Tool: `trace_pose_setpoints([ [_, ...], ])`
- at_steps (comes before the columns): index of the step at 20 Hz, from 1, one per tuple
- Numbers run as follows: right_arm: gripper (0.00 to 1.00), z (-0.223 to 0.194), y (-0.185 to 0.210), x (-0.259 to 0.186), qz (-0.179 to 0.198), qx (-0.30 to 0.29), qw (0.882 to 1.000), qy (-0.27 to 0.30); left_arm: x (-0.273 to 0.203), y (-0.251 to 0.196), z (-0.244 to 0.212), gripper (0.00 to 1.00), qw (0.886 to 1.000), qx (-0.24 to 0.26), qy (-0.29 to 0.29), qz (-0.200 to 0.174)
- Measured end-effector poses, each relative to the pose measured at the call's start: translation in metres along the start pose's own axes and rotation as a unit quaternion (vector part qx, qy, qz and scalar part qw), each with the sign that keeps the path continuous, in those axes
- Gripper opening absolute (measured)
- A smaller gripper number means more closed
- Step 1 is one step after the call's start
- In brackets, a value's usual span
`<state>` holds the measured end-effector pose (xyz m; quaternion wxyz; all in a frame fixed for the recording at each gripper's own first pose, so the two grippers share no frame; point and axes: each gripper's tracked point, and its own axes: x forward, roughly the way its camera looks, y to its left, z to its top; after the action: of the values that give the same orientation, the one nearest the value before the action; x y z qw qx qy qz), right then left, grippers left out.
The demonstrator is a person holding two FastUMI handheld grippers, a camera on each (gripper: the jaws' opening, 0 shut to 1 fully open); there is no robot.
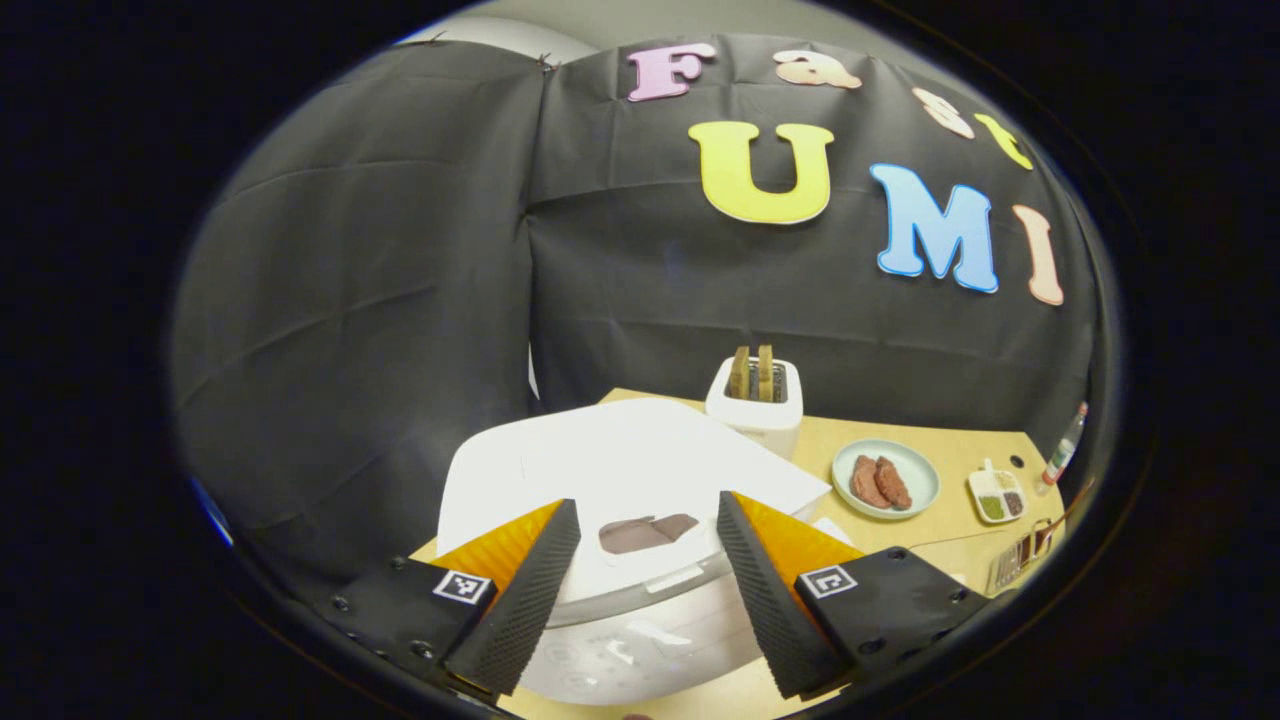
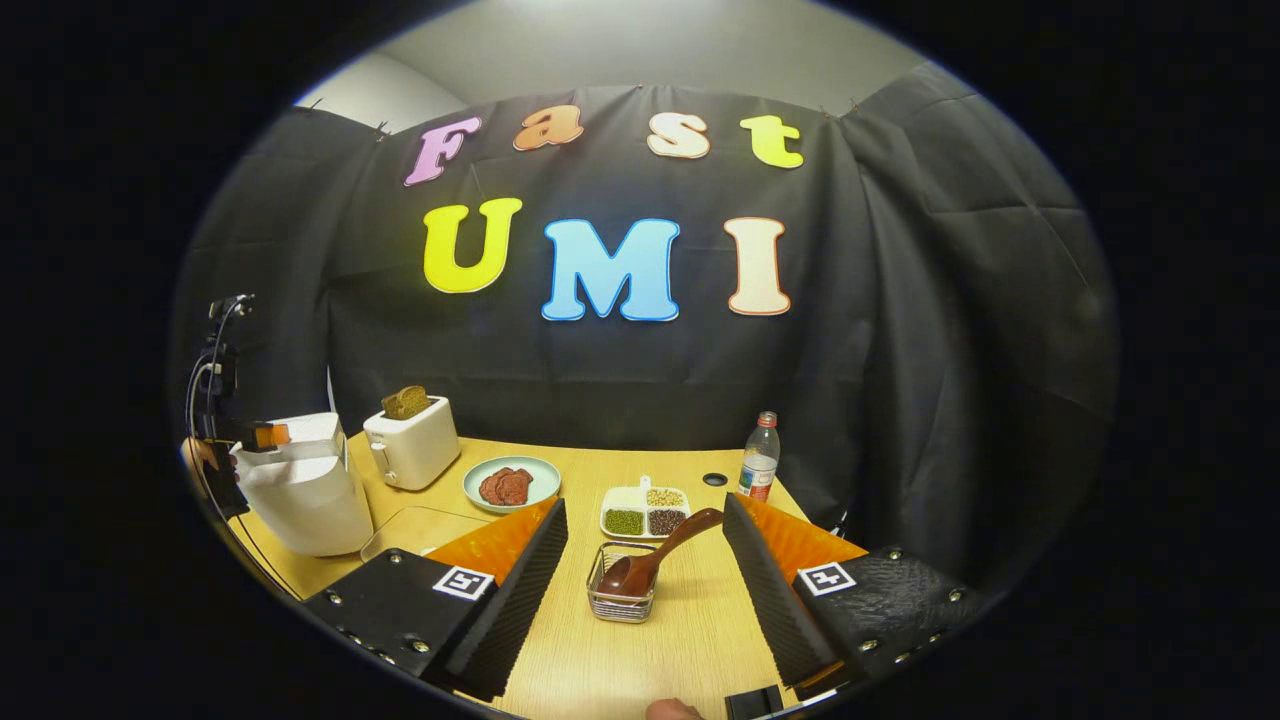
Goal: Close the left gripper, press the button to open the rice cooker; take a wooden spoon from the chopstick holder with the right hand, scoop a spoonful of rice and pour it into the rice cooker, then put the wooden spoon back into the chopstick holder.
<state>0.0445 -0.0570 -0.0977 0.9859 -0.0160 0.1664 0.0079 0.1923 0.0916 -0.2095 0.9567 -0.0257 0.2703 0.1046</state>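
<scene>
The left gripper (image 1: 648,560) hangs with its fingers spread wide, holding nothing, just above the front of the white rice cooker (image 1: 620,500). The cooker's lid is down, and its front panel shows between the fingertips. Behind the cooker stands a white toaster (image 1: 755,400) with two slices of bread in it. To the right of that a pale plate (image 1: 886,479) carries dark red pieces, and a small divided dish (image 1: 997,495) lies farther right on the wooden table (image 1: 950,445).

The right gripper (image 2: 645,560) is also wide apart and empty, above the table. Between its fingers, farther off, sits the chopstick holder (image 2: 622,585), a small wire basket, with the wooden spoon (image 2: 655,555) resting in it, bowl down and handle leaning up to the right. Beyond it lies the divided dish of grains (image 2: 645,512), with a water bottle (image 2: 759,457) to the right. In the right gripper view the rice cooker stands at the table's far left, with the left gripper just above it.
</scene>
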Motion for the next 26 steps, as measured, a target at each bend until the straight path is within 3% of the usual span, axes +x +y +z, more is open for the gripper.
trace_pose_setpoints([
  [1,0.95,0.0,0.001,0.001,0.001,0.0,1.0,0.001,0.002,0.0,-0.004,0.93,1.0,0.003,0.003,0.0],
  [6,0.95,-0.001,0.005,0.001,0.003,-0.004,1.0,0.002,0.003,-0.001,-0.009,1.0,1.0,0.013,0.003,-0.001],
  [7,0.95,-0.001,0.006,0.001,0.003,-0.004,1.0,0.003,0.003,-0.001,-0.01,0.93,1.0,0.011,0.004,-0.002],
  [9,0.95,-0.002,0.007,0.003,0.004,-0.004,1.0,0.004,0.008,0.0,-0.02,0.97,1.0,0.014,0.018,-0.003],
  [20,0.95,0.004,0.039,-0.001,0.035,0.011,0.999,-0.008,0.0,-0.006,-0.022,0.99,0.999,0.029,-0.018,-0.015],
  [22,0.95,0.01,0.044,-0.004,0.04,0.006,0.999,-0.016,-0.007,-0.009,-0.016,0.96,0.999,0.035,-0.032,-0.021],
  [26,0.95,0.02,0.058,-0.01,0.056,0.008,0.998,-0.03,-0.05,-0.025,0.021,1.0,0.992,0.055,-0.102,-0.05],
])
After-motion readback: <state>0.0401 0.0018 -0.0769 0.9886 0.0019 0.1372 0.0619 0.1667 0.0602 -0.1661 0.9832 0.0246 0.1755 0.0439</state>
